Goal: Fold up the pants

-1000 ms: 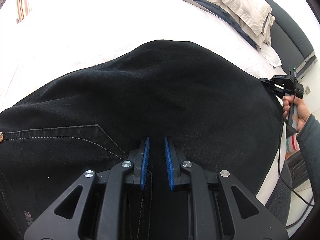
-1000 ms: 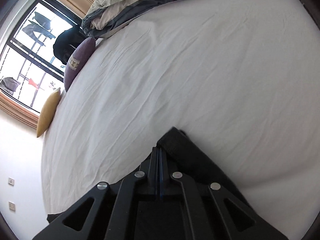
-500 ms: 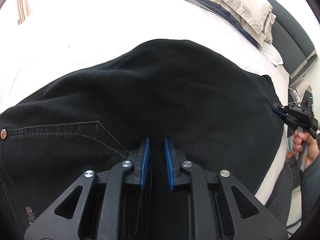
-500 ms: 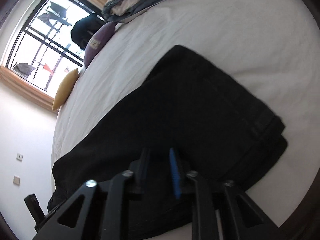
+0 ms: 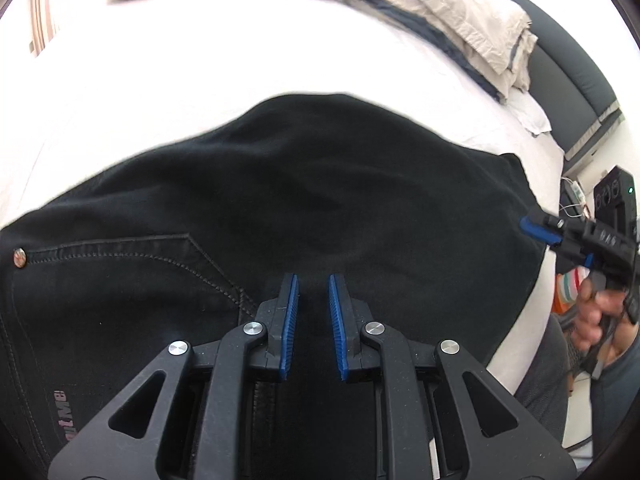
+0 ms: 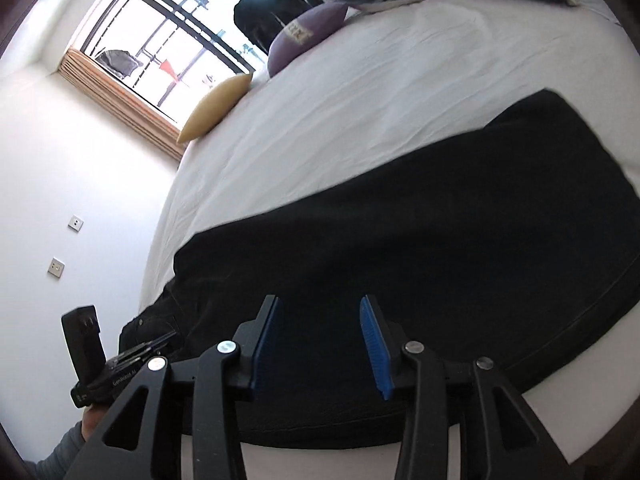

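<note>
The black pants (image 5: 320,208) lie folded flat on the white bed (image 5: 180,80), along its near edge, a stitched pocket and a rivet showing at their left end; the left tool (image 5: 313,308) is pressed down on that end, its blue pads nearly together with a narrow gap, and whether cloth is pinched between them cannot be told; the right tool (image 6: 320,336) hangs above the pants near the same edge, its jaws having just been opening, nothing between them; a purple cushion (image 6: 308,34) and a yellow cushion (image 6: 216,108) rest at the far edge; bundled bedding (image 5: 452,20) is heaped toward the far right corner.
</note>
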`<control>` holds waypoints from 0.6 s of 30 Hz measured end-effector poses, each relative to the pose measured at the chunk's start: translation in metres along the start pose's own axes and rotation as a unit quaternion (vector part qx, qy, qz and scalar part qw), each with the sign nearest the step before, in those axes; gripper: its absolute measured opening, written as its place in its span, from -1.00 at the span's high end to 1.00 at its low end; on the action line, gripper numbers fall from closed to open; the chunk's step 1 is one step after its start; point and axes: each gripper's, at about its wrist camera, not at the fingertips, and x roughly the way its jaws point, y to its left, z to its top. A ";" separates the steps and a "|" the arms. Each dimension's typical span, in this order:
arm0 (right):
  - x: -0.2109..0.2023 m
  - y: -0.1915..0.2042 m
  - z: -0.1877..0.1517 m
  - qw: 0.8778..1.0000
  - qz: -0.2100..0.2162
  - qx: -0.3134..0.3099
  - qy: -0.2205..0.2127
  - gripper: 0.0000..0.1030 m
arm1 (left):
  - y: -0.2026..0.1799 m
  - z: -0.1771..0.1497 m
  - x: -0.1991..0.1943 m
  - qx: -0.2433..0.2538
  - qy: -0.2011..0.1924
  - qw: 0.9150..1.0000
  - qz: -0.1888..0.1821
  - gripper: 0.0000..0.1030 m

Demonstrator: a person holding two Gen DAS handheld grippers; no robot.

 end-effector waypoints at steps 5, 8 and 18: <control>0.006 -0.050 -0.002 0.998 -0.017 0.064 0.011 0.96 | 0.037 -0.017 -0.018 -0.046 -0.012 0.999 -0.020 0.70; -0.022 -0.077 0.007 0.992 -0.083 0.094 -0.018 0.91 | 0.040 -0.004 -0.034 -0.048 -0.030 0.998 -0.020 0.70; -0.001 -0.030 0.000 0.998 -0.056 0.024 0.015 0.08 | -0.041 0.097 0.059 0.075 0.019 0.995 -0.064 0.70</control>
